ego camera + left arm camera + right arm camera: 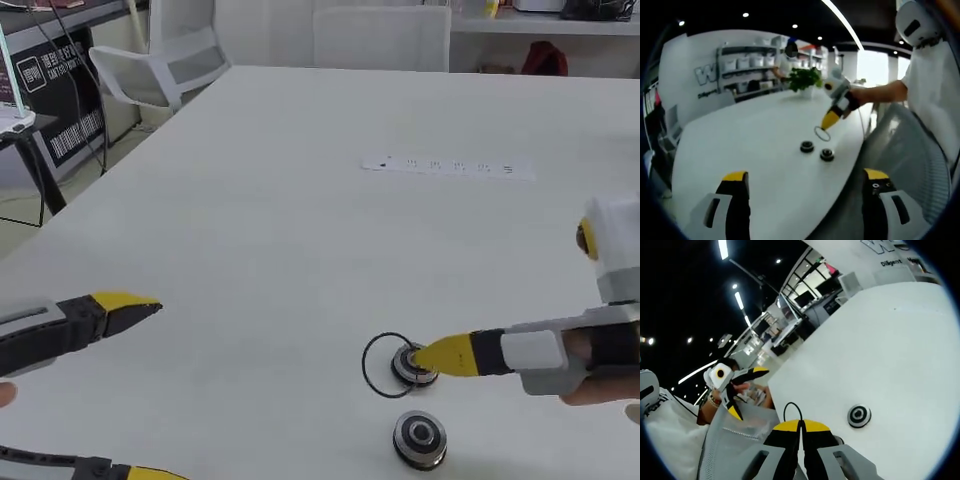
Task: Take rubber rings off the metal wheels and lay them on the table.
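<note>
Two metal wheels stand on the white table (300,220): one (420,438) near the front edge, the other (407,367) just behind it. A thin black rubber ring (372,352) loops out beside the rear wheel, pinched in my right gripper (422,357), whose yellow jaws are shut on it. In the right gripper view the ring (790,407) arcs up from the closed tips (801,426), with one wheel (859,415) beside them. My left gripper (140,390) hovers open at the left, well away. Its own view shows both wheels (806,146) (827,155) and the ring (822,134).
A white power strip (450,167) lies further back on the table. White chairs (170,60) (380,38) stand at the far edge, and a dark desk (40,90) is off to the left. The table's near edge runs close to the wheels.
</note>
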A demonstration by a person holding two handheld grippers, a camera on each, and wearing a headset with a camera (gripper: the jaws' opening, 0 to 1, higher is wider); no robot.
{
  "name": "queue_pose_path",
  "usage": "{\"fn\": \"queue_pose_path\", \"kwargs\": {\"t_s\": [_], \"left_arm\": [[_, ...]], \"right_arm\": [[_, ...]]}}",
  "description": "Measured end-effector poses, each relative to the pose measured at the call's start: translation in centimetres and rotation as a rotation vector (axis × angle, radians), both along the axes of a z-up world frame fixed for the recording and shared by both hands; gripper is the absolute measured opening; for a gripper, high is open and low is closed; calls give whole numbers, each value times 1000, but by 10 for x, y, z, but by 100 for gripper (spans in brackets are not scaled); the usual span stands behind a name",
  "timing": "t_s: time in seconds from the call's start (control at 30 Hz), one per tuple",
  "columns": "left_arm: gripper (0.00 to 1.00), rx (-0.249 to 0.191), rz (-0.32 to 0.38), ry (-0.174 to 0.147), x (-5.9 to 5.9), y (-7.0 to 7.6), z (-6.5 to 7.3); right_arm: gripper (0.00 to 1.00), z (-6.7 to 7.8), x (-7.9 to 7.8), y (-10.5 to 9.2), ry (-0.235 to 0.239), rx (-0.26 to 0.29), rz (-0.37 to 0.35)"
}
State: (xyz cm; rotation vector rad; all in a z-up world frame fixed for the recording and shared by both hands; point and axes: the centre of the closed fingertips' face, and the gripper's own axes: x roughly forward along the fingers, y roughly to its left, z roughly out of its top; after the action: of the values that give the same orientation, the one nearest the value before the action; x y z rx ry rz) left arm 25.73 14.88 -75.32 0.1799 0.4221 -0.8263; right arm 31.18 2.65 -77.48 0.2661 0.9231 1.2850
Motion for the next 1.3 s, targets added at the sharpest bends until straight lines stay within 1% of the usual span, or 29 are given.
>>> {"fn": "queue_pose_path", "kwargs": {"t_s": [0.13, 0.23, 0.43, 0.5, 0.57, 0.67, 0.8, 0.93, 1.1, 1.3], "left_arm": [[94, -3, 6, 4, -1, 0, 0], [94, -1, 8, 6, -1, -1, 0], [94, 1, 7, 14, -3, -1, -2], [94, 0, 9, 16, -3, -1, -3], [94, -5, 12, 15, -3, -1, -3], [93, -10, 23, 33, -2, 1, -6], [93, -9, 23, 35, -2, 1, -7], [93, 1, 19, 38, -2, 1, -9], [94, -10, 21, 42, -2, 0, -9], [93, -10, 22, 43, -2, 0, -9]], "right_arm": [[0, -6, -2, 7, -10, -22, 28], [0, -13, -4, 14, 8, -30, 49], [0, -29, -3, 24, 9, -71, 64], [0, -35, 0, 27, 1, -85, 55], [0, -40, 2, 31, 3, -97, 49], [0, -46, 3, 35, 12, -104, 47], [0, -54, 4, 38, 6, -133, 48], [0, -61, 7, 39, 10, -150, 40], [0, -70, 9, 39, 12, -178, 34], [0, -77, 15, 38, -5, -209, 15]]}}
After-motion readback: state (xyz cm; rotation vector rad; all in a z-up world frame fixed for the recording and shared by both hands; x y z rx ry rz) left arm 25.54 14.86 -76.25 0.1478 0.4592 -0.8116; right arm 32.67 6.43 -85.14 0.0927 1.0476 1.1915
